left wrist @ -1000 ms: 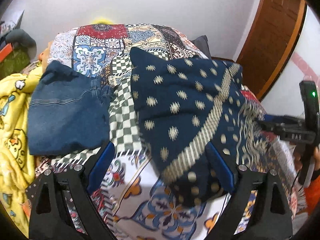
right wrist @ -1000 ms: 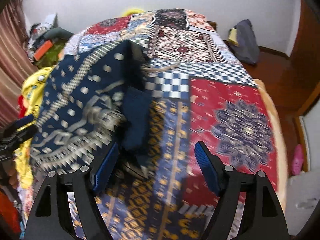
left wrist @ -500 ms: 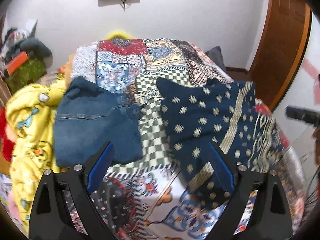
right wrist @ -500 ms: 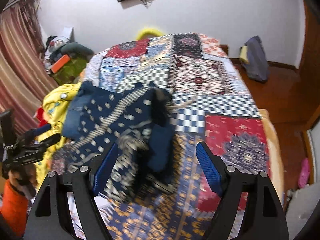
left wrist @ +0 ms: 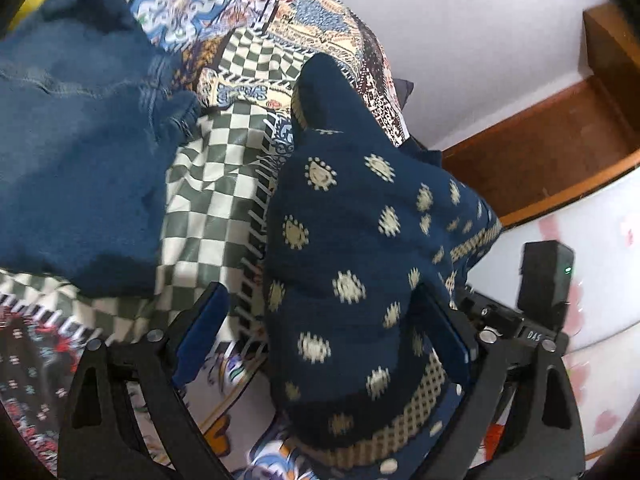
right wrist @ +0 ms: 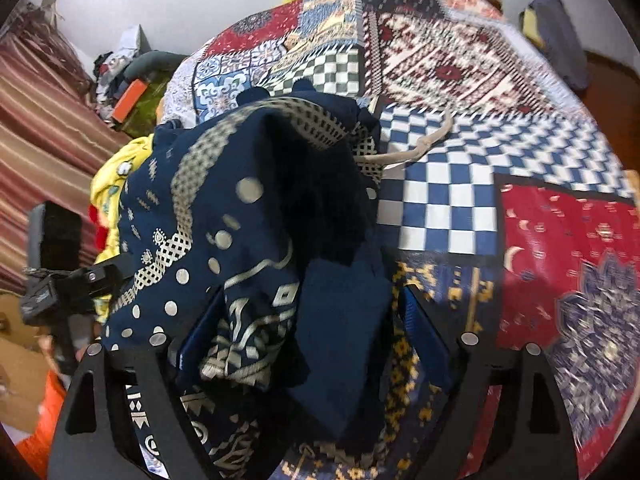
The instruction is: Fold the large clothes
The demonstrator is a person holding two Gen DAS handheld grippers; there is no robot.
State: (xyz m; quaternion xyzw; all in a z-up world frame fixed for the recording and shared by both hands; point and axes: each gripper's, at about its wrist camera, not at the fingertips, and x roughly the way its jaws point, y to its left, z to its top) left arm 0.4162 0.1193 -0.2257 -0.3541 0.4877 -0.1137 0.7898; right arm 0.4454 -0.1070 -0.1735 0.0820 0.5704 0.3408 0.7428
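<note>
A navy garment with cream dots and bands (left wrist: 352, 264) lies bunched on the patchwork bedspread (left wrist: 224, 184). My left gripper (left wrist: 320, 300) is open, its fingers wide apart over the garment's near end, with the cloth lying against the right finger (left wrist: 440, 332). In the right wrist view the same garment (right wrist: 248, 216) is heaped up. My right gripper (right wrist: 310, 300) has its jaws opening, with a thick fold of the cloth between them and draped over the left finger (right wrist: 196, 344). Each gripper shows at the edge of the other's view.
Folded blue jeans (left wrist: 80, 140) lie left of the garment. A yellow printed cloth (right wrist: 116, 168) is heaped at the bed's left side. A cream drawstring (right wrist: 420, 148) trails on the checked patch. A wooden door (left wrist: 560, 140) and white wall stand beyond the bed.
Both grippers have dropped closer to the navy garment, which now fills the space between their fingers. The left view has rolled. The right jaws stand slightly wider.
</note>
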